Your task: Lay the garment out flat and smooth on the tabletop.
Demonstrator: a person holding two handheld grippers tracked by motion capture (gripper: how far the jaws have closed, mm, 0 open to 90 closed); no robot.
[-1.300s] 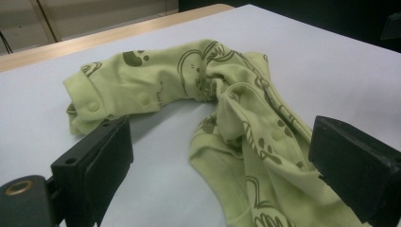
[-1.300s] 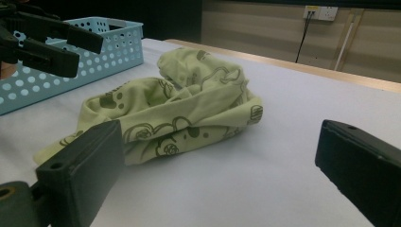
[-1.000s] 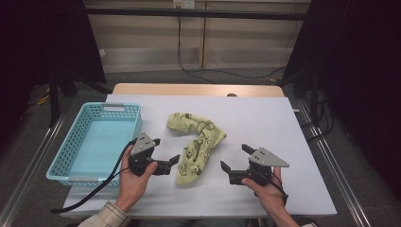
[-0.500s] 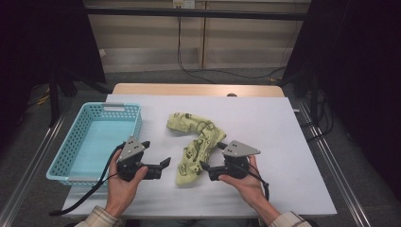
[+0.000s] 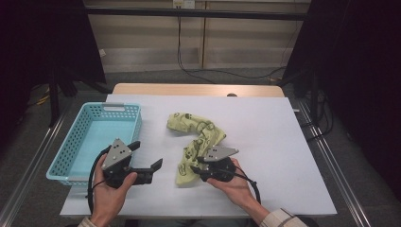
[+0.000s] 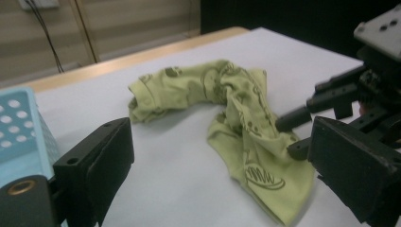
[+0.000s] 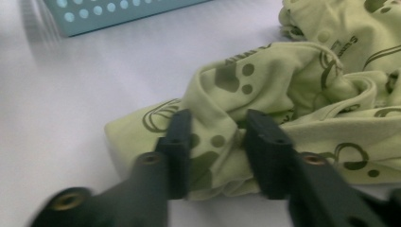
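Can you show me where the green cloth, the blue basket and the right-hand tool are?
cloth (image 5: 201,130), high view, on its crumpled middle.
basket (image 5: 137,124), high view, on its right wall.
right tool (image 7: 215,137), right gripper view, midway between its tips.

The right claw has just been closing, cloth bunched between its jaws; the left claw hangs wide.

Open left tongs face green cloth; right tongs touching it
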